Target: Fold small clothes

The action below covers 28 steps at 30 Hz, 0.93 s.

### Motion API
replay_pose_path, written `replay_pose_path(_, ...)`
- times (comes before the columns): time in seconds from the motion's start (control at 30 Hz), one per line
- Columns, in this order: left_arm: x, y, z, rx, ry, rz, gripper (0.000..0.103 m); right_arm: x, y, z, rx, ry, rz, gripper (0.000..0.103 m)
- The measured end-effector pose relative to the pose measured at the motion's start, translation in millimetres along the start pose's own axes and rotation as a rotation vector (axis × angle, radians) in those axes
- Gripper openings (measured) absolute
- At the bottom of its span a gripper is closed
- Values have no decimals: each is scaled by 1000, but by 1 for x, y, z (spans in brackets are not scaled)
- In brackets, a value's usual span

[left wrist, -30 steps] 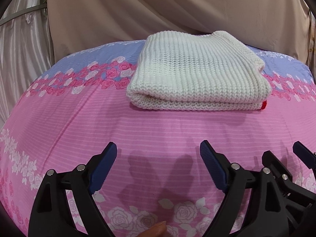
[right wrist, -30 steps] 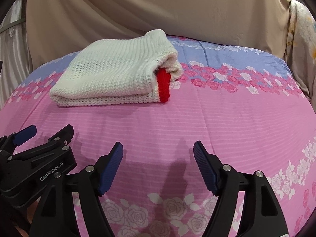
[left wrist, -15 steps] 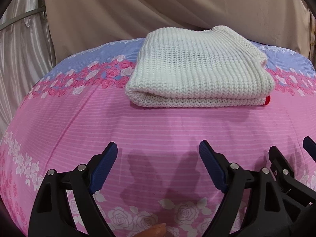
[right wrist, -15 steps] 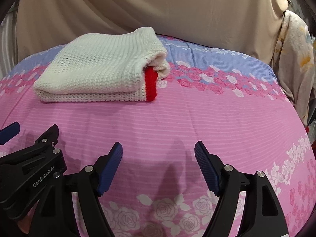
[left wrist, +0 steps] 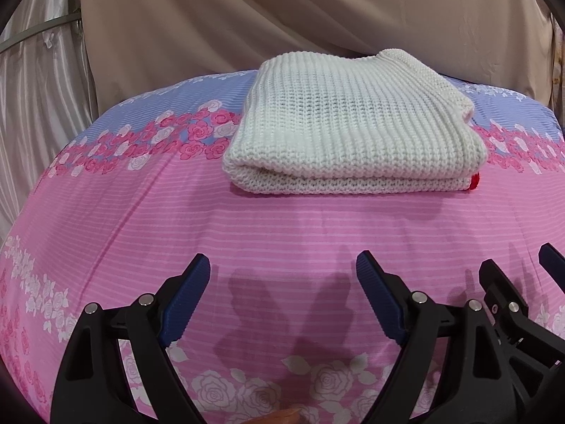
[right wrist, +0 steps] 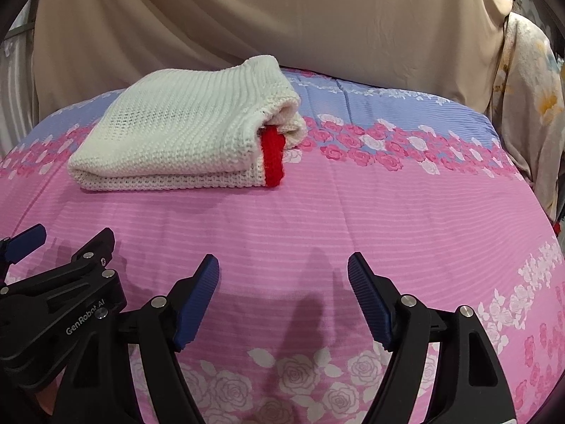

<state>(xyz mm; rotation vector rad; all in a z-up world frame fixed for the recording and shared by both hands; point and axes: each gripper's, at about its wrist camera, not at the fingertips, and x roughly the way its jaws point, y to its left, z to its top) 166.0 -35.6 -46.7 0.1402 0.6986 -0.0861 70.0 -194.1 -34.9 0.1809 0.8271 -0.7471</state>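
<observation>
A white knitted garment [left wrist: 353, 127] lies folded in a neat stack on the pink and blue flowered bedsheet [left wrist: 282, 226]. It also shows in the right wrist view [right wrist: 190, 130], with a red trim strip [right wrist: 272, 157] at its right end. My left gripper [left wrist: 282, 279] is open and empty, well short of the garment. My right gripper [right wrist: 282, 279] is open and empty, also short of it. The right gripper shows at the lower right of the left wrist view [left wrist: 522, 282]; the left gripper shows at the lower left of the right wrist view [right wrist: 67, 247].
A beige curtain [left wrist: 282, 17] hangs behind the bed. A silvery curtain [left wrist: 35, 88] hangs at the left. A flowered cloth [right wrist: 529, 113] hangs at the right edge of the bed.
Both grippers have drawn back a little and stay open. The folded garment has not moved on the sheet.
</observation>
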Motion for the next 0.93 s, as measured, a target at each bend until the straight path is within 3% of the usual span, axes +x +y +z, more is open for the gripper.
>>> replay_pose_path(0.67,-3,0,0,-6,-19,3,82,-3,-1,0,-3,-16,13,74)
replay_pose_path(0.93,-5,-4,0,5,-26,10,76,-3,-2,0,-5,-17,14,74)
